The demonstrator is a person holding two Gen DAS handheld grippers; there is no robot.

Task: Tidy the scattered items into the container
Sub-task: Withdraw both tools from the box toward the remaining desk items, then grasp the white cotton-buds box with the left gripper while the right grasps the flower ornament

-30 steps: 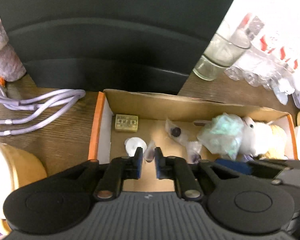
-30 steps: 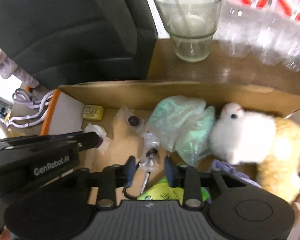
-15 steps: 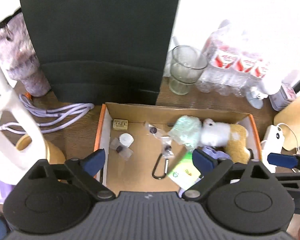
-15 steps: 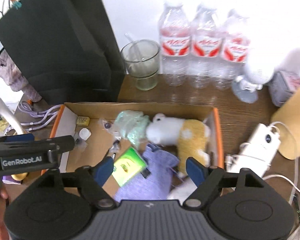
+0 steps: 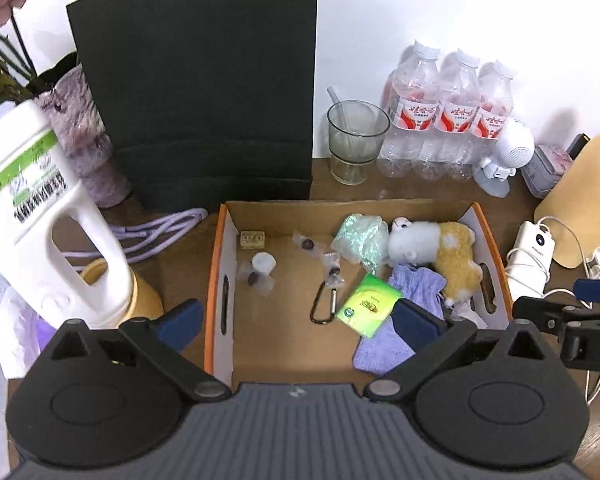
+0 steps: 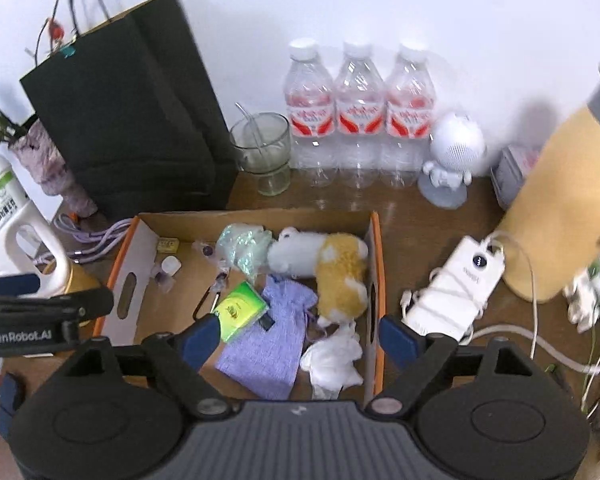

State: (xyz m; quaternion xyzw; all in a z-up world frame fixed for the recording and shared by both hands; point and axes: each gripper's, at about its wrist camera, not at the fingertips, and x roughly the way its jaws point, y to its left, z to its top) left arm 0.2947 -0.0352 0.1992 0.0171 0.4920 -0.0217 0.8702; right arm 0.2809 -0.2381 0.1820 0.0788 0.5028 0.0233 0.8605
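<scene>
A: What does the right wrist view show that the left one doesn't?

B: A crumpled white tissue (image 6: 332, 360) in the near right corner of the open brown cardboard box with orange edges (image 6: 376, 264). The left view hides that corner behind its finger.

A: And the box's long axis?

B: It runs left to right across the wooden table (image 5: 416, 188). The white-and-yellow plush toy (image 5: 436, 248) lies along the back wall, head to the left, beside a purple cloth pouch (image 5: 396, 320).

A: The tongs?

B: The left gripper (image 5: 296, 320) and the right gripper (image 6: 300, 334) are both spread wide, holding nothing, above the box's near edge.
</scene>
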